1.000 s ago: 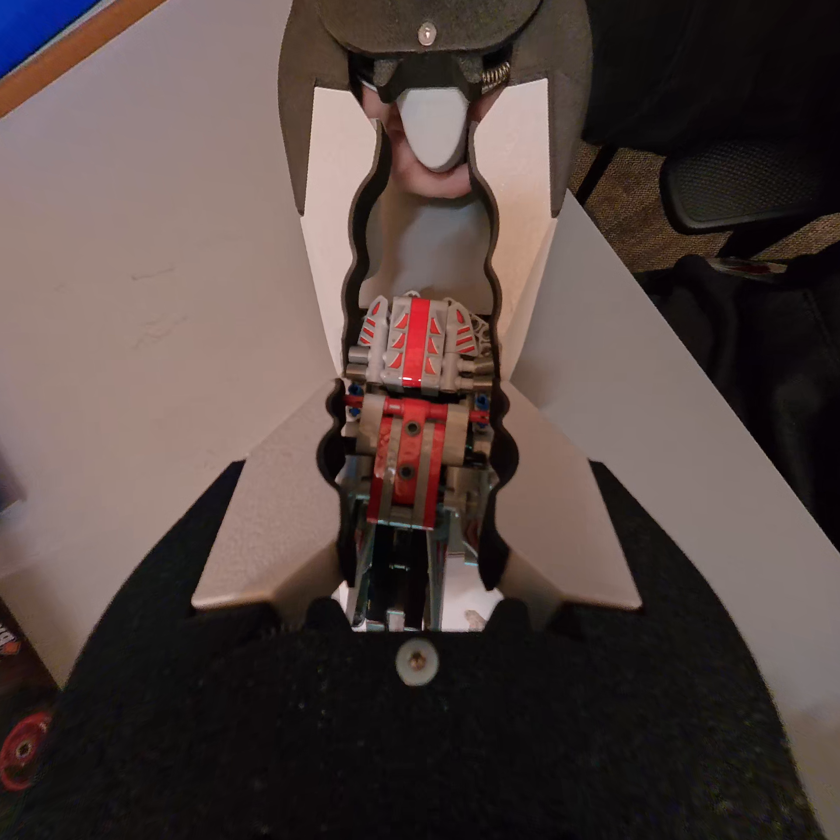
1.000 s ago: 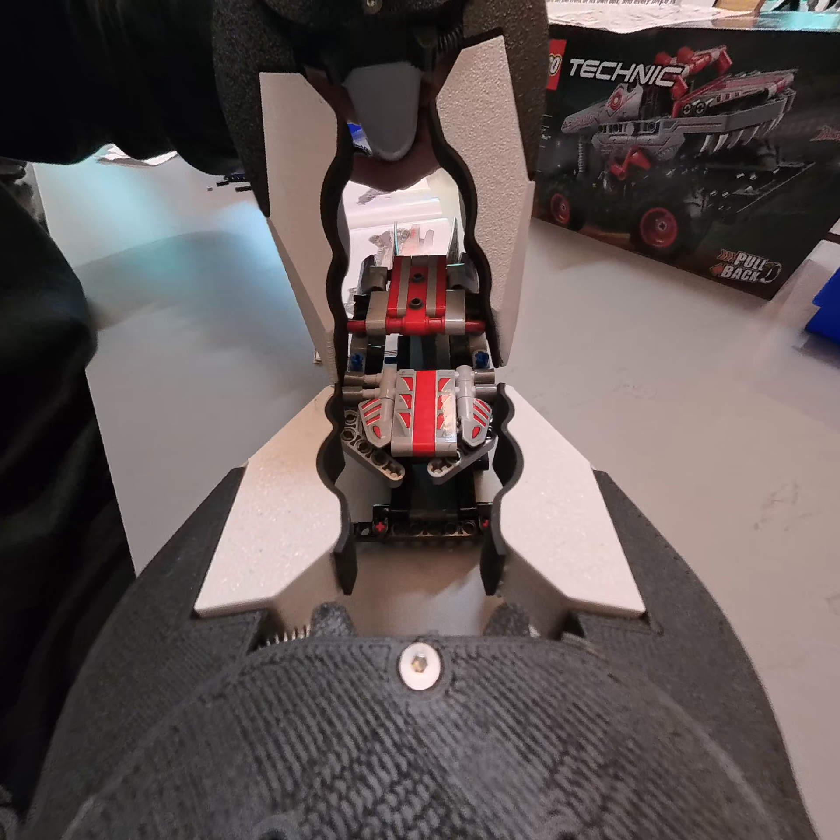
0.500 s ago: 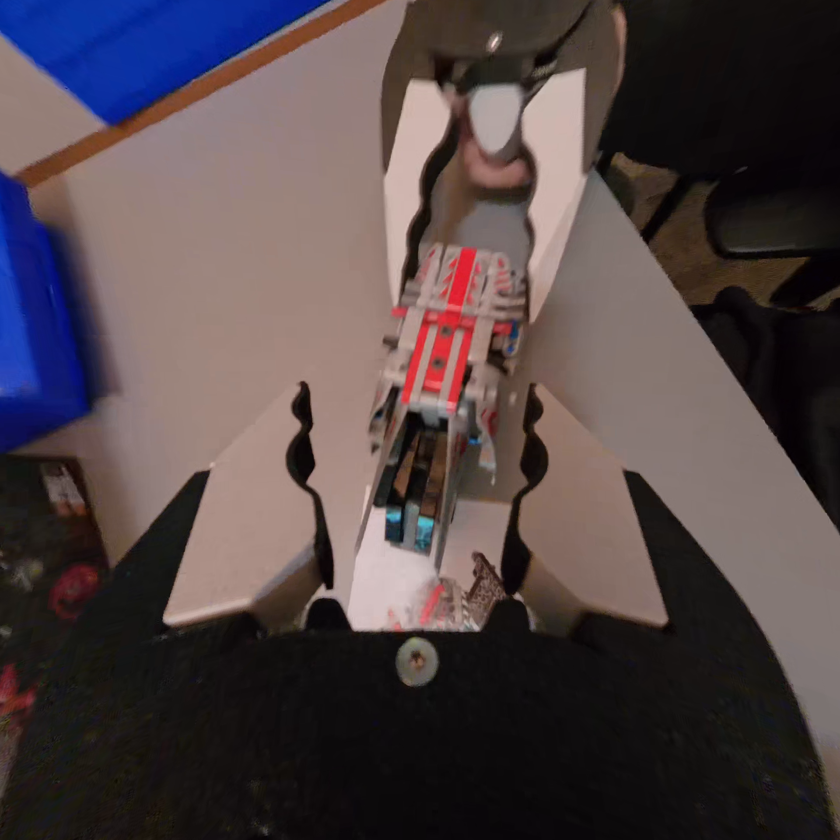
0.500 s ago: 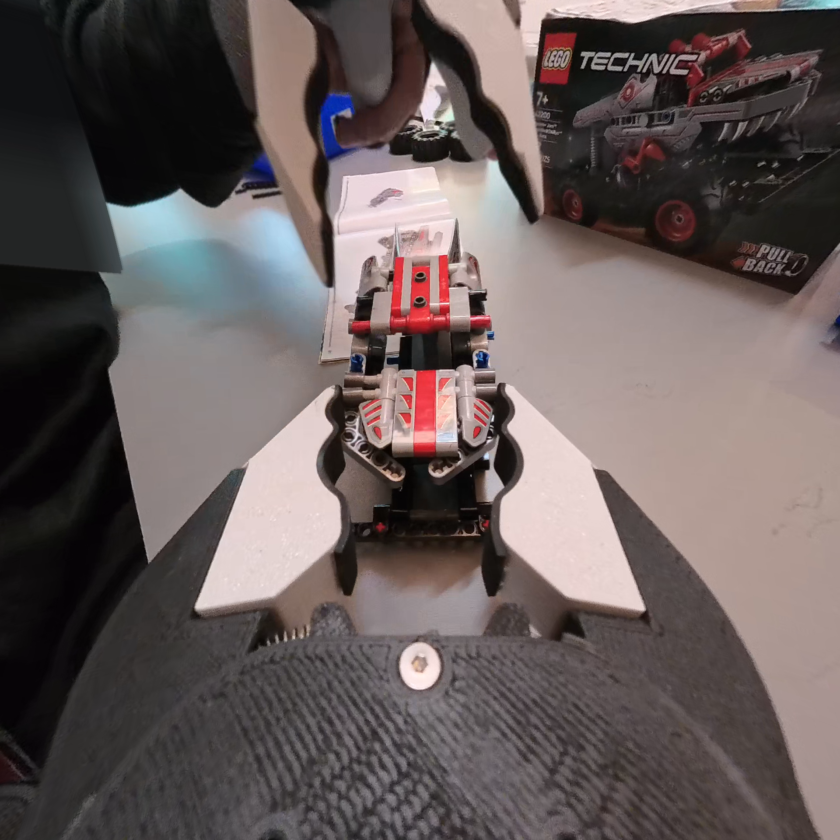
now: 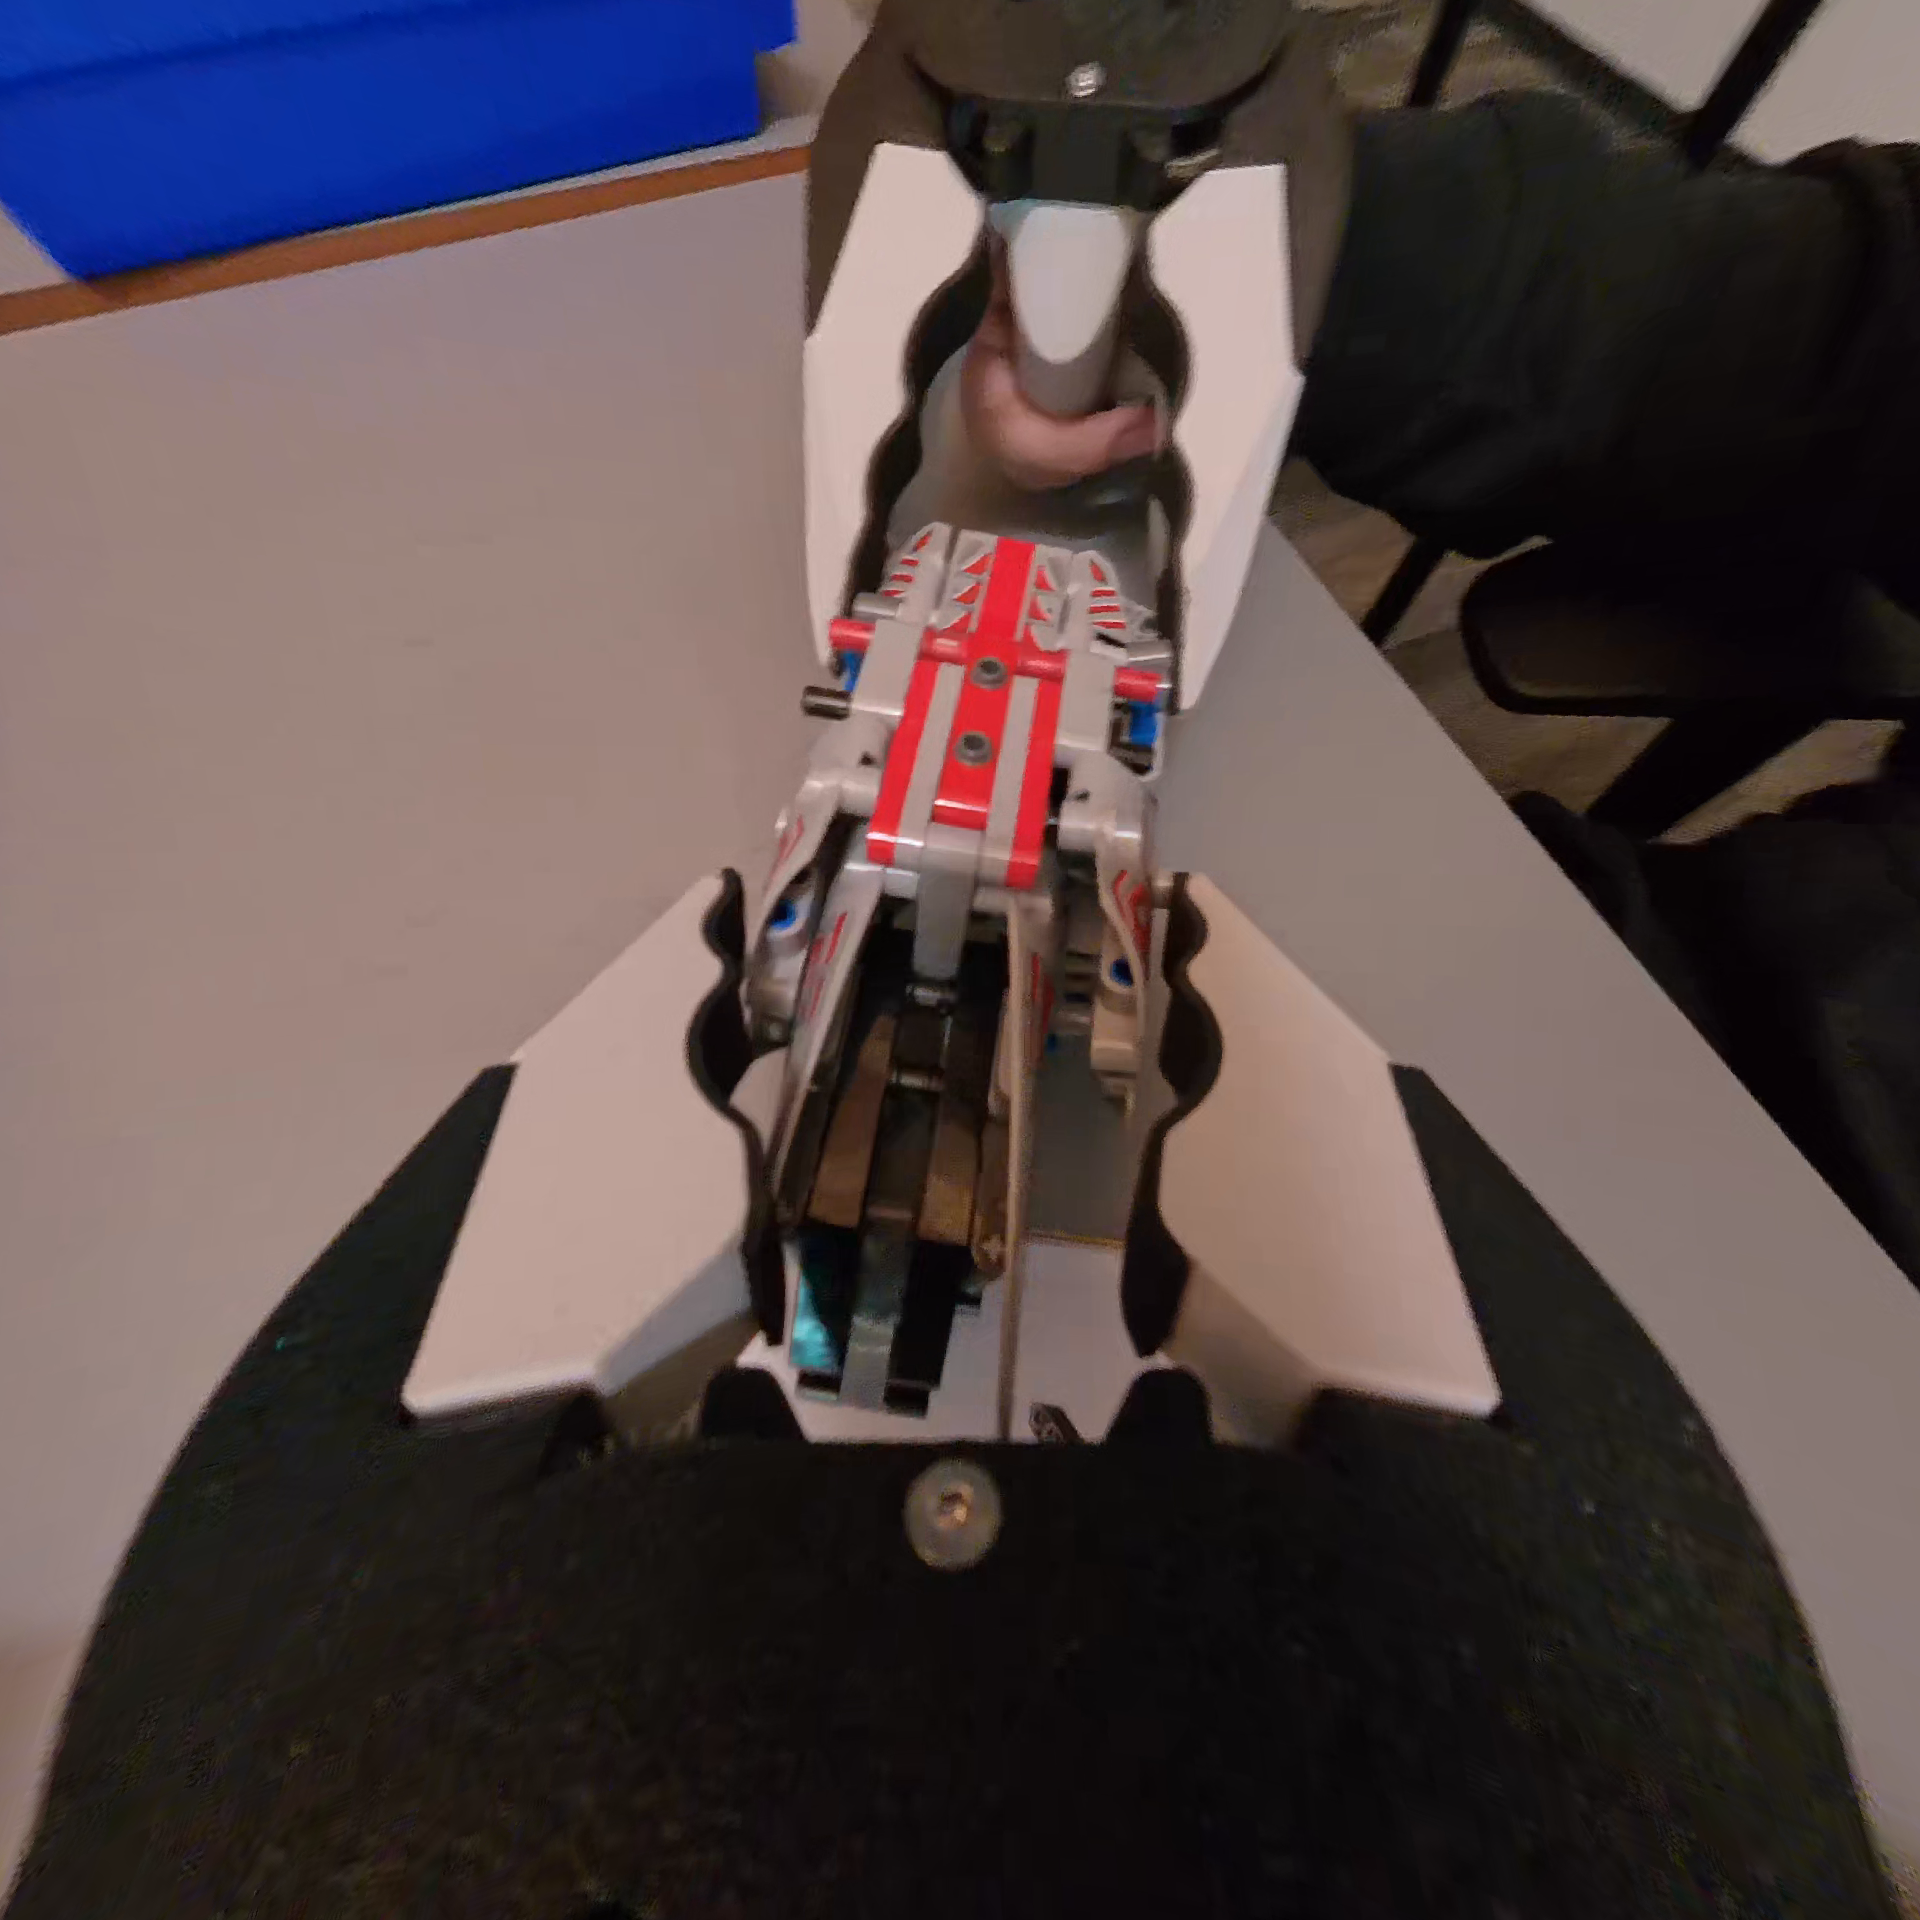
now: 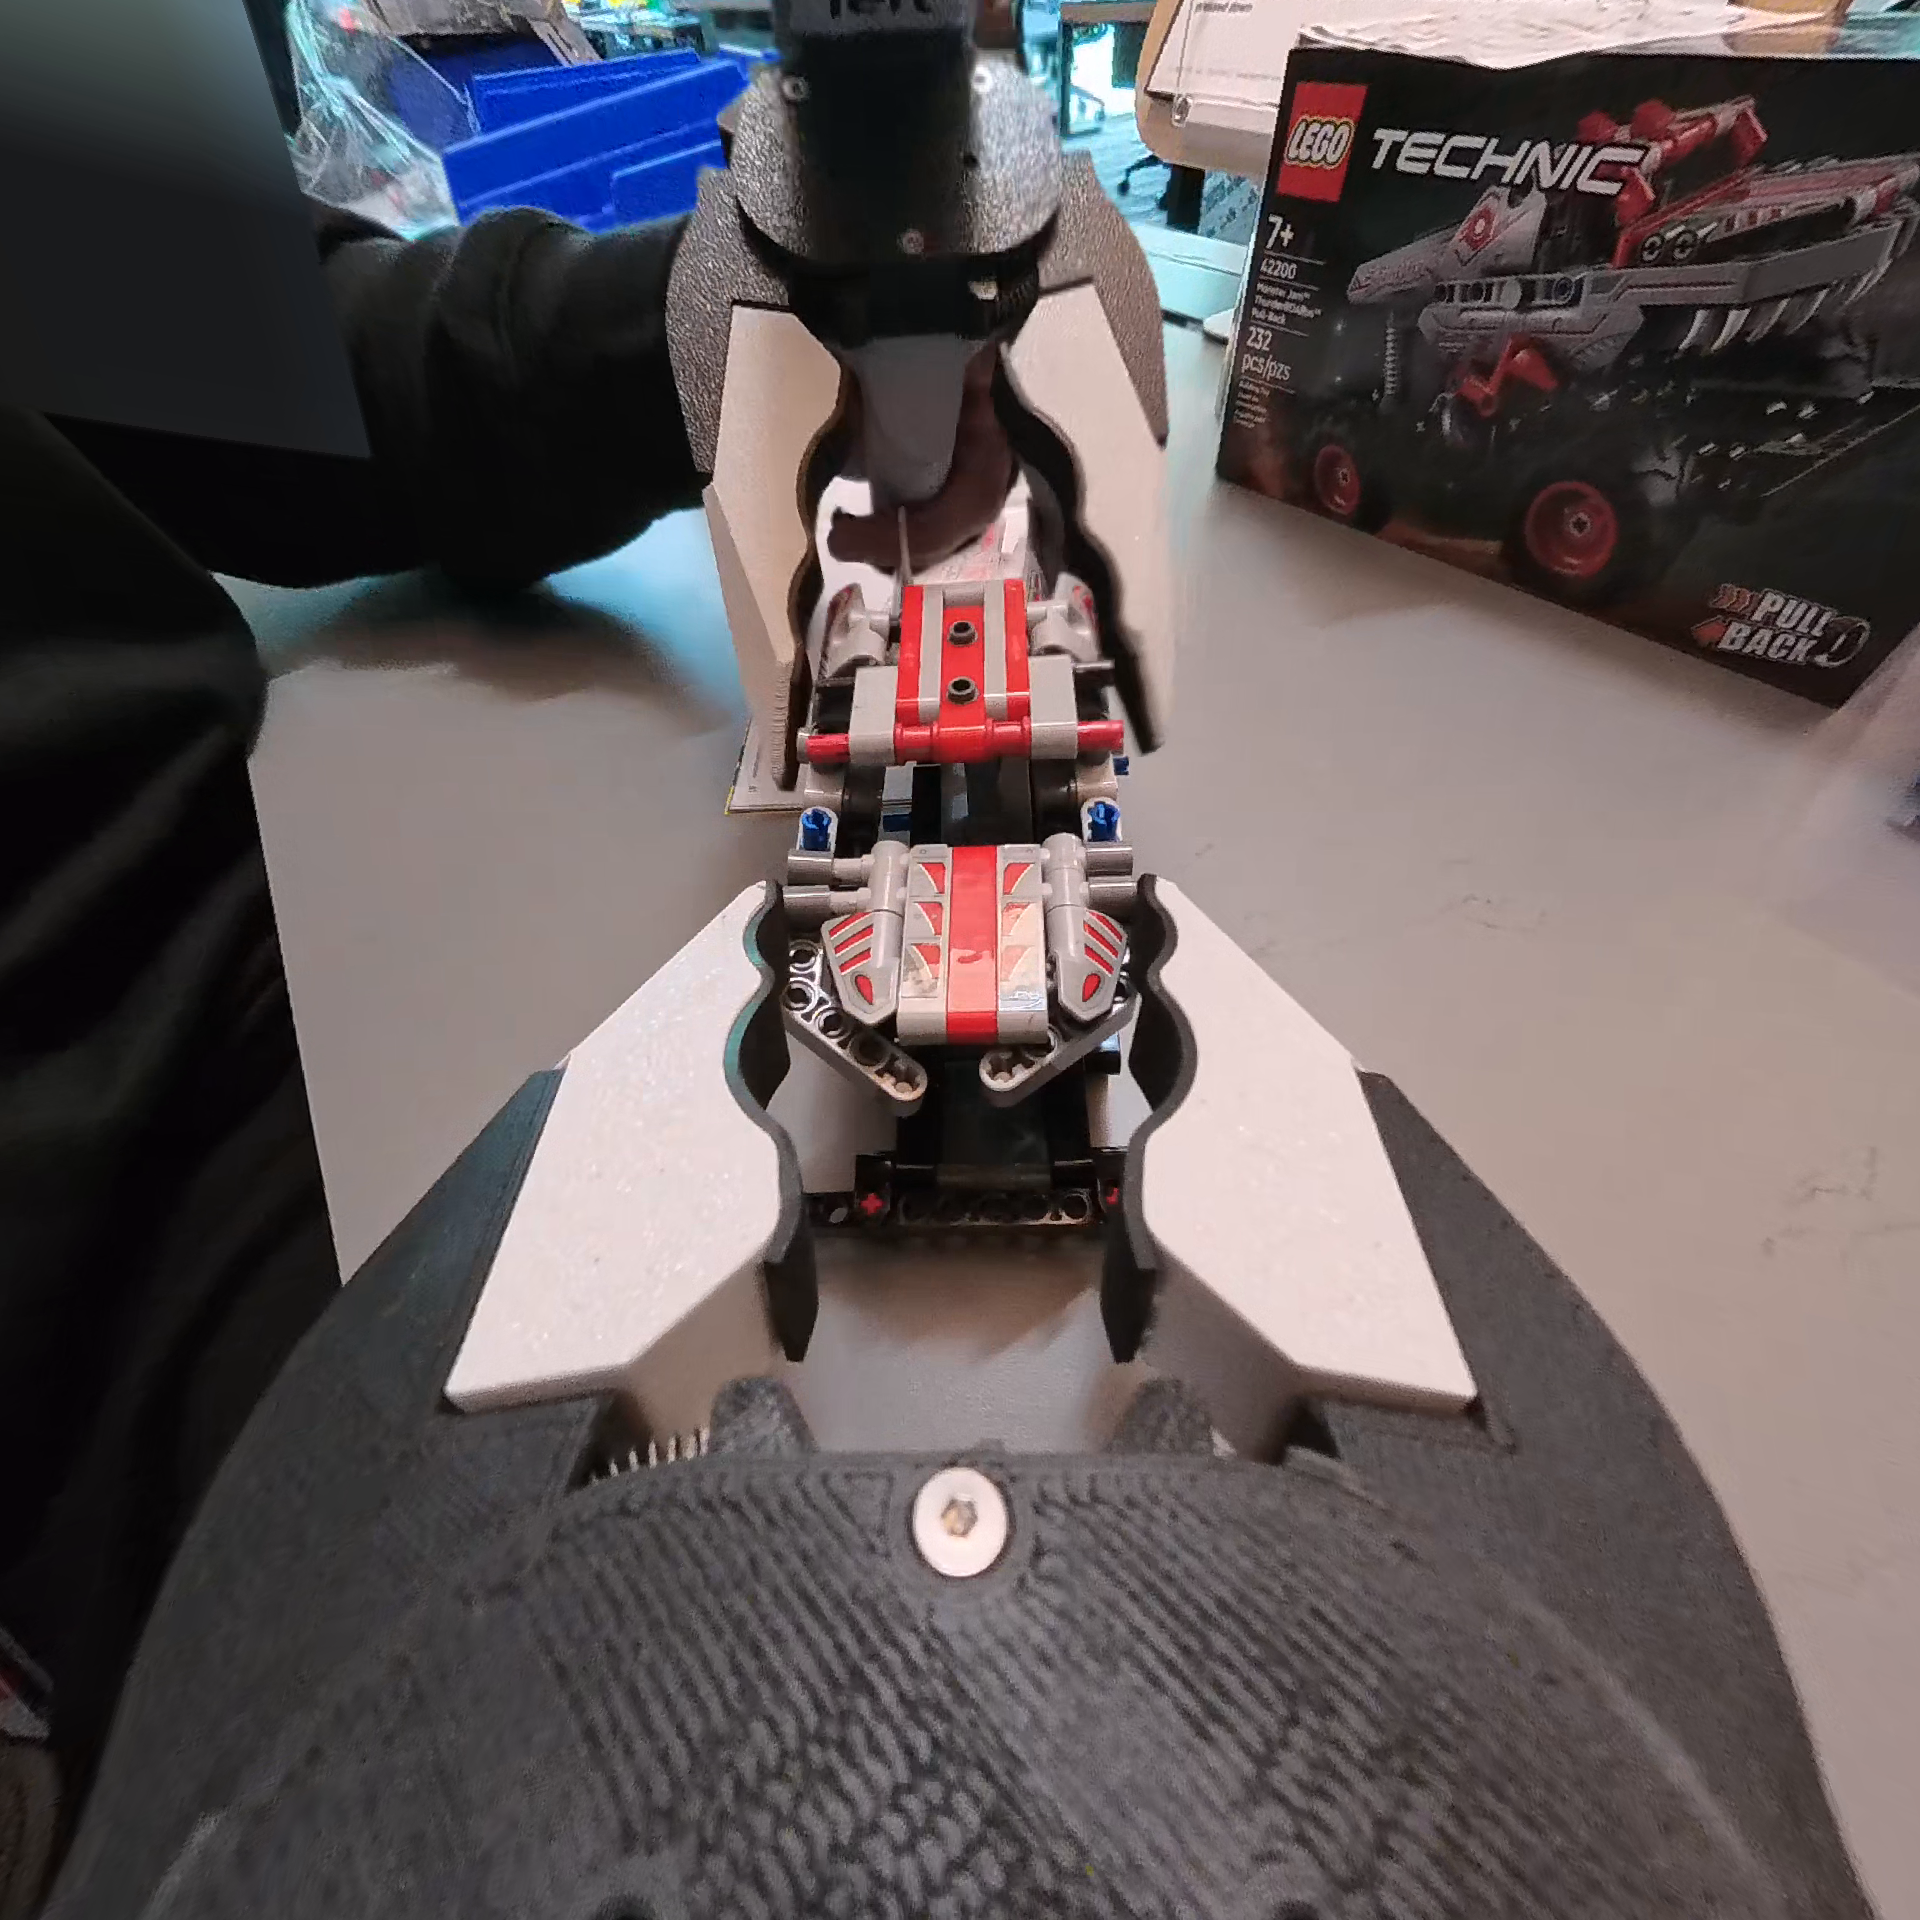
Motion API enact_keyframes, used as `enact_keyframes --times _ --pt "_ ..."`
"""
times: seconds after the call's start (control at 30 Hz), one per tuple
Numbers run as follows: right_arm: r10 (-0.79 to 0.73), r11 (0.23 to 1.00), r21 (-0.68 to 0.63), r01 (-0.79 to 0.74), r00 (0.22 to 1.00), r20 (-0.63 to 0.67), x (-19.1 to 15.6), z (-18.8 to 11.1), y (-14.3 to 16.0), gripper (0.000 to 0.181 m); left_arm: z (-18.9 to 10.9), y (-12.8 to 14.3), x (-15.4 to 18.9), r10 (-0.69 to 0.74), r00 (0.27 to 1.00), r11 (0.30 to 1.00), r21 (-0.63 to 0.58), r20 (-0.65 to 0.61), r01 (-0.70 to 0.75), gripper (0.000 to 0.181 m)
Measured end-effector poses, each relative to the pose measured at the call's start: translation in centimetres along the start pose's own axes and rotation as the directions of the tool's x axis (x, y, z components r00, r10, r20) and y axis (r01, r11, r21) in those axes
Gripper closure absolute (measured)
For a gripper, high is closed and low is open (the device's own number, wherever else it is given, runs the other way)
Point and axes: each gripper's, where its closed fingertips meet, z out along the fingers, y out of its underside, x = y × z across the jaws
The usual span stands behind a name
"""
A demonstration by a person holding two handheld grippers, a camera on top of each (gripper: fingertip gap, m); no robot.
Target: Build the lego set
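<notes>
Lego vehicle body (image 6: 961,935), a long grey-and-red part-built chassis with black beams underneath, lies between the two grippers with its long axis running straight from one to the other, low over the pale grey tabletop (image 6: 1455,935); I cannot tell whether it touches the surface.

The right gripper (image 6: 956,894) has its white, black-edged fingers (image 6: 665,1122) pressed against both sides of the end with the striped grey-and-red hood, so it is gripping the model there.

The left gripper (image 5: 961,914) straddles the opposite end. In its own view one finger lies against the model's flank while a sliver of gap shows on the other side, so whether it is clamped I cannot tell.

Both grippers face each other along the model's length, each equally near its own end. Any next move likely turns on that line: pushing or pulling along it would work the joint in the middle.

A printed cardboard box (image 6: 1579,343) showing the finished truck stands beyond, well apart.
</notes>
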Motion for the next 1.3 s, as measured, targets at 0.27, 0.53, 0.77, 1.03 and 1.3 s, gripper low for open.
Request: enact_keyframes --times 0.27,0.53,0.77,1.03,1.3 --pt "-0.005 1.0 0.0 0.005 1.0 0.005 0.0 0.1 0.0 0.116 0.1 -0.1 0.2 0.047 0.997 0.998 0.041 -0.055 -0.045 0.11" --pt "0.018 1.0 0.002 -0.018 1.0 0.024 0.2 -0.1 0.0 0.116 -0.8 -0.8 0.6 0.035 0.998 0.996 0.083 -0.055 -0.031 0.092" --pt "0.02 1.0 -0.002 -0.02 0.997 0.074 0.3 -0.9 0.2 0.116 -5.2 1.7 -1.2 0.0 1.0 1.0 0.002 0.022 0.0 0.096" --pt "-0.001 1.0 -0.003 0.001 0.996 0.084 0.1 -1.0 0.3 0.117 -2.7 1.1 -0.1 -0.005 1.0 0.999 0.034 0.006 0.005 0.094" --pt "-0.106 0.994 0.013 0.105 0.991 0.087 -0.9 -1.3 0.3 0.117 0.1 0.2 1.4 -0.012 0.996 0.985 0.171 0.093 -0.004 0.098"
